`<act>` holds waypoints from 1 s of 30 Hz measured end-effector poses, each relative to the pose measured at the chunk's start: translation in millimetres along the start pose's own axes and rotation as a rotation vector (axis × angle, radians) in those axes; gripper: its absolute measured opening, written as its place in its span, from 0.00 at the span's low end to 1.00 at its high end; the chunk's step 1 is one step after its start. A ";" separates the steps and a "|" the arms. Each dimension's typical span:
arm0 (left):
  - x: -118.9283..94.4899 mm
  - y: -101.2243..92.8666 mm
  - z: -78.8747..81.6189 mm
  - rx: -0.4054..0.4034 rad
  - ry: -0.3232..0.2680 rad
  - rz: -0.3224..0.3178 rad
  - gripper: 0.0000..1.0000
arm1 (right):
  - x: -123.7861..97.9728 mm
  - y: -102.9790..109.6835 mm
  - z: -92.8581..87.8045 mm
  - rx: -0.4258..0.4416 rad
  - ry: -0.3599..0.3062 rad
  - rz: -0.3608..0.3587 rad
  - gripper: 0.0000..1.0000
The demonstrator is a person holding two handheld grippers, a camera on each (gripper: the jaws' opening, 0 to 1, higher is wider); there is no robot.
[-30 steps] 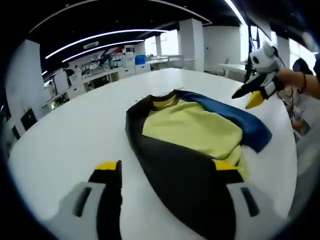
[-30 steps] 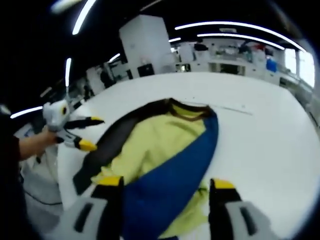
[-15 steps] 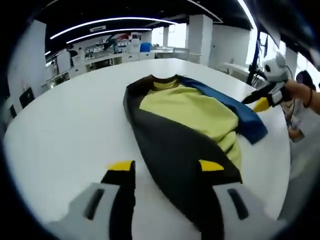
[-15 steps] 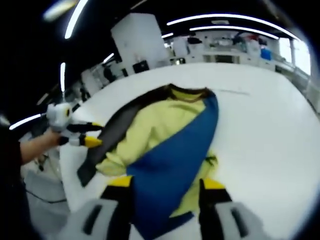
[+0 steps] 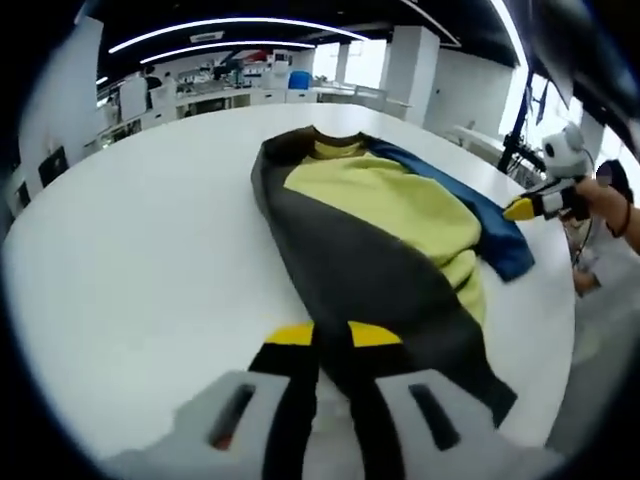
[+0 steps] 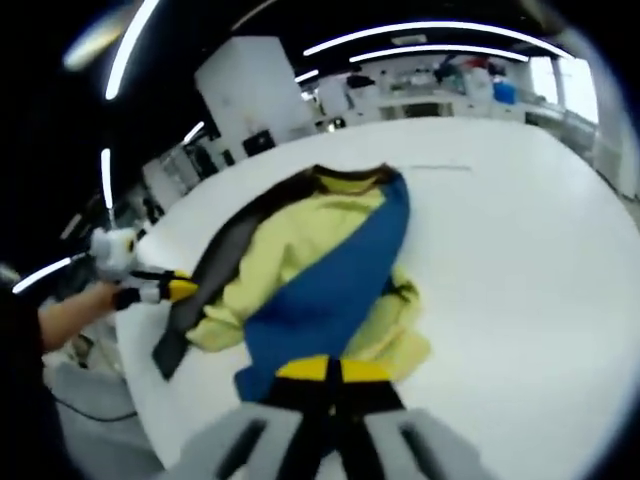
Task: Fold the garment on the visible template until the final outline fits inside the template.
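The garment [image 5: 380, 195] lies flat on the white table [image 5: 150, 230]: a yellow body with a dark sleeve [image 5: 350, 270] folded along one side and a blue sleeve [image 5: 480, 215] along the other. My left gripper [image 5: 333, 334] is shut on the dark sleeve's near edge. In the right gripper view the same garment [image 6: 290, 245] runs away from me, and my right gripper [image 6: 332, 369] is shut on the lower end of the blue sleeve [image 6: 330, 285]. The right gripper [image 5: 522, 209] shows at the blue sleeve's edge. The left gripper [image 6: 172, 291] shows at the dark sleeve [image 6: 215, 265].
The table's edge curves close behind each gripper, with floor beyond it. Bare white tabletop [image 6: 520, 220] spreads past the collar and beside the garment. A person's hand [image 6: 75, 310] holds each tool. Benches and a white pillar [image 6: 255, 95] stand far back.
Both grippers went from open to shut, the left on the dark sleeve's edge and the right on the blue sleeve's end. Both cameras came lower and closer to the cloth.
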State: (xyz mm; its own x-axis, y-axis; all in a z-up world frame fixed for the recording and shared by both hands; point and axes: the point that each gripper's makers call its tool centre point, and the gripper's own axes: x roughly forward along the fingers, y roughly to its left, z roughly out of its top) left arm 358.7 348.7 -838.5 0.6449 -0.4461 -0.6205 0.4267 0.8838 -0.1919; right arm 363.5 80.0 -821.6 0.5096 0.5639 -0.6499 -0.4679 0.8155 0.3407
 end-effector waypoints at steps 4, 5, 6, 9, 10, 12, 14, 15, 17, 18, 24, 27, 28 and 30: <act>-1.6 4.5 1.4 -0.014 0.006 0.016 0.00 | -2.3 1.1 4.2 -0.005 -0.013 -0.010 0.00; -3.1 6.1 2.8 -0.007 0.006 0.027 0.00 | -5.7 1.7 8.9 -0.002 -0.027 -0.004 0.00; -6.2 7.0 7.3 0.004 -0.003 0.036 0.00 | -7.5 1.2 11.2 -0.001 -0.032 -0.004 0.00; -11.1 13.3 16.0 0.017 -0.022 0.060 0.00 | -15.7 -8.3 19.7 -0.015 -0.045 -0.044 0.00; -12.0 17.7 17.7 0.021 -0.029 0.072 0.00 | -16.8 -9.7 20.9 -0.017 -0.047 -0.049 0.00; -15.6 24.3 25.4 0.038 -0.046 0.103 0.00 | -21.6 -16.8 26.7 -0.026 -0.058 -0.063 0.00; -19.6 31.9 31.3 0.050 -0.055 0.126 0.00 | -25.9 -21.9 35.6 -0.040 -0.081 -0.073 0.00; -21.4 34.5 33.3 0.050 -0.058 0.131 0.00 | -27.5 -25.4 37.1 -0.042 -0.079 -0.076 0.00; -24.4 35.9 39.6 0.046 -0.074 0.142 0.00 | -31.0 -36.1 43.4 -0.063 -0.077 -0.099 0.00; -25.5 38.6 40.9 0.044 -0.076 0.147 0.00 | -33.3 -41.7 46.8 -0.078 -0.073 -0.114 0.00; -29.0 63.5 38.3 0.028 -0.061 0.212 0.00 | -43.7 -62.7 58.7 -0.110 -0.053 -0.173 0.00; -27.5 77.6 35.6 0.007 -0.060 0.225 0.00 | -45.8 -81.8 63.6 -0.143 -0.024 -0.228 0.00; -26.5 77.3 32.4 0.012 -0.050 0.240 0.00 | -45.8 -86.2 63.9 -0.148 -0.013 -0.241 0.00; -24.9 81.9 31.8 0.008 -0.037 0.252 0.00 | -44.7 -97.9 66.0 -0.158 0.005 -0.268 0.00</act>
State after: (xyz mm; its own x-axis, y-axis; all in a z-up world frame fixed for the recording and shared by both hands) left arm 397.7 427.7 -814.5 0.7540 -0.2168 -0.6201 0.2546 0.9666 -0.0284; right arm 434.1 -16.4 -781.0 0.6265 0.3301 -0.7061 -0.4239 0.9045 0.0467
